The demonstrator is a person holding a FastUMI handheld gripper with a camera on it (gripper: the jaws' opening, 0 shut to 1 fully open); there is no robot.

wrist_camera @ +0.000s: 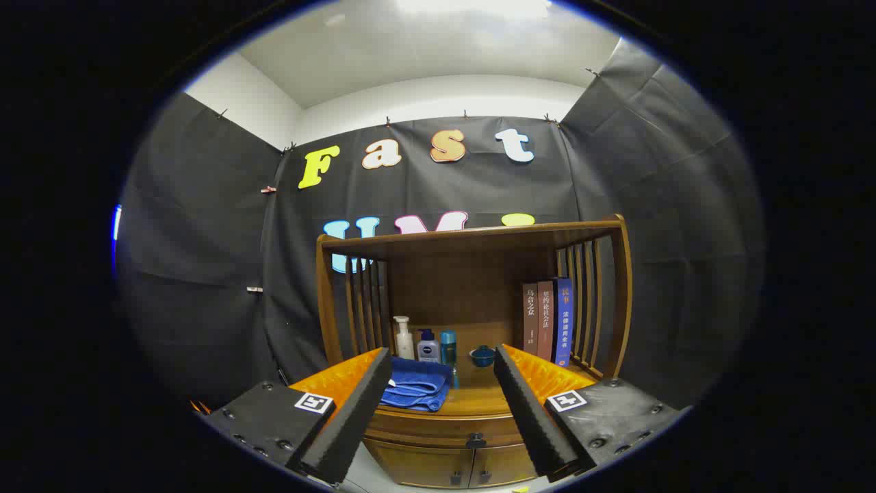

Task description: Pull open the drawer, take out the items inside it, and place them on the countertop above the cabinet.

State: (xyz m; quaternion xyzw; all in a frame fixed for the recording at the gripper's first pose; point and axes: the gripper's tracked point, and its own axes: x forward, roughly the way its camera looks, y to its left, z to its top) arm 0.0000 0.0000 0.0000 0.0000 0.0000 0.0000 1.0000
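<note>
Gripper [441,418] fingers spread wide and empty, near a wooden cabinet [472,329]; its closed drawer [445,428] sits just ahead, small knob [475,440] at centre. Best approach: drop lower, centre on the knob, close squarely, pull straight back

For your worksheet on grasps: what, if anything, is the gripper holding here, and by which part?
Nothing is held. The gripper has its fingers spread wide apart, short of the wooden cabinet whose drawer looks closed.

A wooden cabinet's countertop [479,400] holds a folded blue towel [416,392], three bottles [428,346], a small blue bowl [482,356] and upright books [547,320].
</note>
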